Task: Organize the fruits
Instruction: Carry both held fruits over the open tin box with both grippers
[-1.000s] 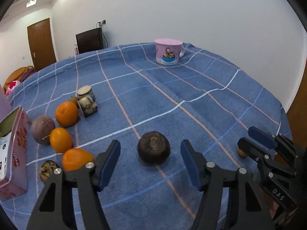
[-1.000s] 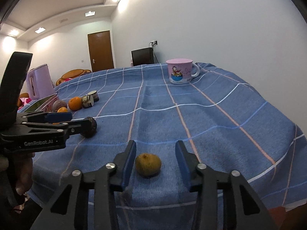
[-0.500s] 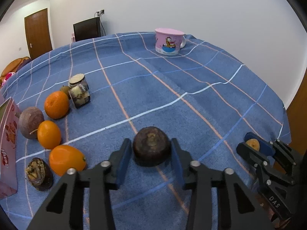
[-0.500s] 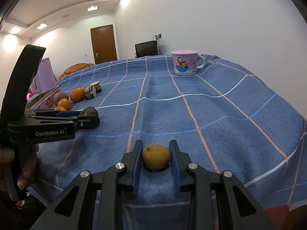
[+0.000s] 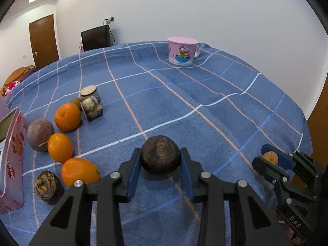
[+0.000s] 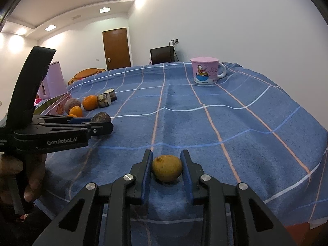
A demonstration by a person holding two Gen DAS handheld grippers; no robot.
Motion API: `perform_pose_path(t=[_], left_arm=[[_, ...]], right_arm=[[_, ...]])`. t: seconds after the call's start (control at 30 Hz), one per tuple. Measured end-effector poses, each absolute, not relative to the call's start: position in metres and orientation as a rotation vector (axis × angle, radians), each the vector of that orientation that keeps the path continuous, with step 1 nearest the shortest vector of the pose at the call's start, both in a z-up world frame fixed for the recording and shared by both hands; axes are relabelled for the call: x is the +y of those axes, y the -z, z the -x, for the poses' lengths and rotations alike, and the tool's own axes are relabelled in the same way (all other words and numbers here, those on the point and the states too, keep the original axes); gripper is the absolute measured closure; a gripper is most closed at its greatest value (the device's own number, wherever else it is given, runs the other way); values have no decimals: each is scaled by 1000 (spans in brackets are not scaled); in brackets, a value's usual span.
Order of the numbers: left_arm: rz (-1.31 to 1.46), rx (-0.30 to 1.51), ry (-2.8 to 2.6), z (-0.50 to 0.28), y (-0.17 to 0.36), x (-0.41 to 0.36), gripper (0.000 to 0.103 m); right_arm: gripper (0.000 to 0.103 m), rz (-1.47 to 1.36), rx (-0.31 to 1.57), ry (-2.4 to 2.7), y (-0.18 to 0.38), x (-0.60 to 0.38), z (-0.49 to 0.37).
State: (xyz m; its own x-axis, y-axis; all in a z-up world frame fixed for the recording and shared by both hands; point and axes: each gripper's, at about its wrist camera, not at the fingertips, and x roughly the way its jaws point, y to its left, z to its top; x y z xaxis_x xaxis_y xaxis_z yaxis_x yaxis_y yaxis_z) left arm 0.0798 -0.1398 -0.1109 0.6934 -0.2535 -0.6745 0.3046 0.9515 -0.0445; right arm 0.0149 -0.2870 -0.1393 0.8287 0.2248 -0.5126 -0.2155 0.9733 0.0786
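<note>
My left gripper [image 5: 160, 160] is shut on a dark brown round fruit [image 5: 160, 153], held just above the blue checked cloth [image 5: 184, 94]. My right gripper [image 6: 167, 169] is shut on a small yellow fruit [image 6: 167, 168] near the table's front edge. In the left wrist view the right gripper [image 5: 272, 160] shows at the far right with the yellow fruit [image 5: 271, 157] in it. In the right wrist view the left gripper [image 6: 98, 123] shows at the left with the dark fruit [image 6: 101, 117]. Three oranges [image 5: 67, 116] [image 5: 60, 147] [image 5: 80, 172], a purple-brown fruit [image 5: 40, 134] and a wrinkled brown fruit [image 5: 46, 186] lie in a row at the left.
A small jar [image 5: 91, 102] lies on its side by the far orange, with a small brown fruit [image 5: 75, 101] behind it. A pink box [image 5: 12, 160] stands at the left edge. A pink lidded mug [image 5: 182, 50] stands at the back. The cloth drops off at the right edge.
Both grippers closed from open onto their fruits: the left on the dark brown fruit, the right on the yellow fruit. Both fruits now sit slightly lifted between the fingers.
</note>
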Motion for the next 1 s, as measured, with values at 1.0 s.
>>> perform_pose_path(t=[1.0], left_arm=[[-40,584,193,-50,80,-83,64]], right_arm=[[73,52,436,-353,96,-218,-26]])
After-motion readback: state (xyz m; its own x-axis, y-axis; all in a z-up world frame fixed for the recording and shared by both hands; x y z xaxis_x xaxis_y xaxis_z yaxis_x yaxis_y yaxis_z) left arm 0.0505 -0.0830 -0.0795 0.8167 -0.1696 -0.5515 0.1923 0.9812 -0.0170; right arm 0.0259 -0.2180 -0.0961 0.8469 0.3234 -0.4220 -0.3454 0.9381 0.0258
